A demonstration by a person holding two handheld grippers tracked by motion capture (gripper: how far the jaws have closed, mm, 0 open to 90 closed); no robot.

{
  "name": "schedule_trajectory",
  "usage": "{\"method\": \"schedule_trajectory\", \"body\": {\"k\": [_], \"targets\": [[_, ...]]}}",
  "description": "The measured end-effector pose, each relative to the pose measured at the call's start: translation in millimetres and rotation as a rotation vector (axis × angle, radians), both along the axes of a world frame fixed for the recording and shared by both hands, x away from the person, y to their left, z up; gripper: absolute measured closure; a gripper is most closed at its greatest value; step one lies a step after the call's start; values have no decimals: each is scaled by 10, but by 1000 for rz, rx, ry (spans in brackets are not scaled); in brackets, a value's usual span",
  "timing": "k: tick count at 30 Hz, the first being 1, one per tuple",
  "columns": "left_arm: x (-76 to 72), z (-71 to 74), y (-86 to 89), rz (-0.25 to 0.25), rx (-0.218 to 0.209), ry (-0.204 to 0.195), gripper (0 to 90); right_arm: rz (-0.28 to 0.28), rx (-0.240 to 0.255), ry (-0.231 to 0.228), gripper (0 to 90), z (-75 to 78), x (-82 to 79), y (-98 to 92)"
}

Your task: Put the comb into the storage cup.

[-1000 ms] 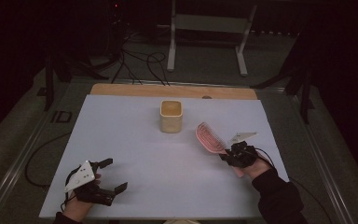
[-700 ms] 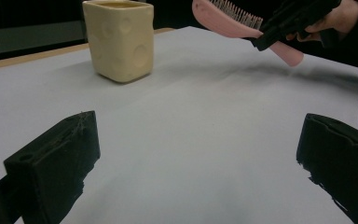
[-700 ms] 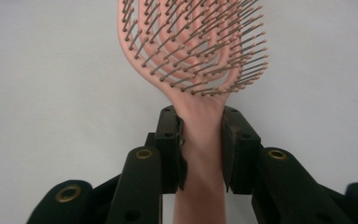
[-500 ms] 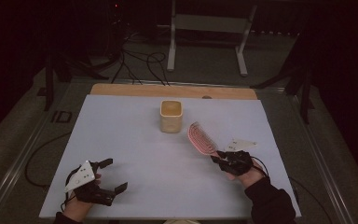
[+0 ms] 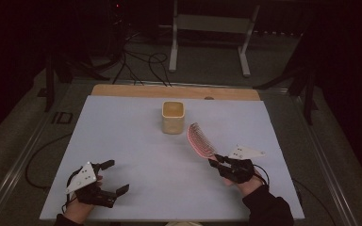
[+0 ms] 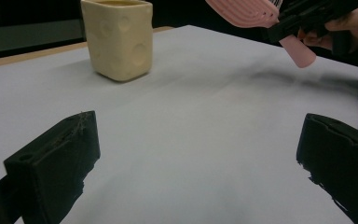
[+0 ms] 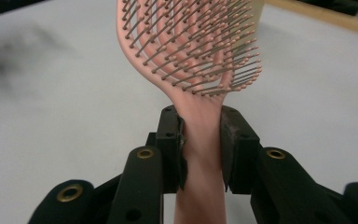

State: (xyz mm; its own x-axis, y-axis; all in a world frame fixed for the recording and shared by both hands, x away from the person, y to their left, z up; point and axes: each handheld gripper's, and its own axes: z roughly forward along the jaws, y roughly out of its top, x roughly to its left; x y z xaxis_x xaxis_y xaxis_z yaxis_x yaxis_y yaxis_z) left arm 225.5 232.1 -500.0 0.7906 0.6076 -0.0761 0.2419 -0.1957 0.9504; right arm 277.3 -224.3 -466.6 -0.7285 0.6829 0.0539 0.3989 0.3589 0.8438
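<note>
Hairbrush [image 5: 201, 140], clenched in right gripper [image 5: 224, 162] jaws, has moved nearer the cup [image 5: 173, 117]; left gripper [image 5: 111, 178] jaws released.

The cup [image 5: 173, 117] stands on the worktop [image 5: 122, 141] near its far middle. The brush [image 5: 200, 140] sits just right of the cup and nearer, in the right tongs [image 5: 220, 161]. The left tongs [image 5: 111, 176] rest at the near left corner, well apart from both.

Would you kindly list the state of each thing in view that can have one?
Brush: held by its handle, lifted off the table, bristled head toward the cup.
Cup: upright on the table, untouched.
Right gripper: shut on the brush.
Left gripper: open, nothing between its jaws.
</note>
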Motion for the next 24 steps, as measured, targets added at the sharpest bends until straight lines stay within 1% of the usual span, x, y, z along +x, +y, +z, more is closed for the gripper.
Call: {"method": "schedule_trajectory", "body": {"k": [1, 2, 3, 4, 5, 6, 8, 9, 11, 12, 13, 15, 16, 17, 18, 19, 20, 21, 22, 23, 24], "targets": [[1, -1, 0, 0, -1, 1, 2, -13, 5, -17, 722, 6, -17, 0], [2, -1, 1, 0, -2, 1, 2, -10, 14, -5, 722, 15, -17, -4], [2, -1, 0, 0, -2, 1, 2, -16, 20, -15, 723, 21, -27, -11], [2, -1, 0, 0, -1, 1, 2, -26, 36, -31, 723, 25, -39, -19], [3, -2, -1, 0, -3, 2, 2, -22, 45, -22, 723, 32, -40, -25], [3, -3, -2, 1, -2, 3, 2, -38, 56, -47, 723, 42, -62, -34], [5, -4, -3, 1, -3, 3, 2, -39, 91, -62, 723, 66, -75, -61], [6, -4, -4, 2, -3, 3, 2, -54, 103, -96, 723, 82, -98, -70], [11, -6, -7, 2, -9, 6, 2, -50, 137, -110, 723, 125, -114, -100], [12, -6, -8, 1, -9, 6, 2, -67, 168, -166, 723, 143, -160, -128], [14, -5, -11, 0, -9, 7, 2, -46, 186, -160, 723, 154, -162, -146], [14, -1, -21, 1, -8, 11, 2, -68, 188, -187, 723, 146, -189, -149], [12, 5, -28, -1, -8, 12, 2, -52, 184, -178, 723, 135, -182, -151], [10, 11, -35, -2, -8, 9, 2, -65, 171, -192, 724, 114, -191, -138], [6, 19, -43, -3, -9, 10, 2, -67, 174, -189, 724, 95, -193, -135], [1, 26, -51, -7, -13, 8, 2, -56, 188, -176, 724, 80, -185, -137], [-3, 33, -60, -10, -16, 7, 2, -74, 188, -191, 724, 66, -194, -132], [-4, 40, -69, -12, -17, 8, 2, -77, 195, -194, 724, 59, -194, -127], [-4, 49, -79, -14, -21, 10, 2, -62, 197, -177, 724, 56, -184, -124], [-3, 61, -88, -17, -27, 10, 2, -87, 185, -200, 724, 44, -198, -109], [-2, 78, -99, -18, -28, 10, 2, -76, 190, -194, 724, 39, -191, -105]]}}
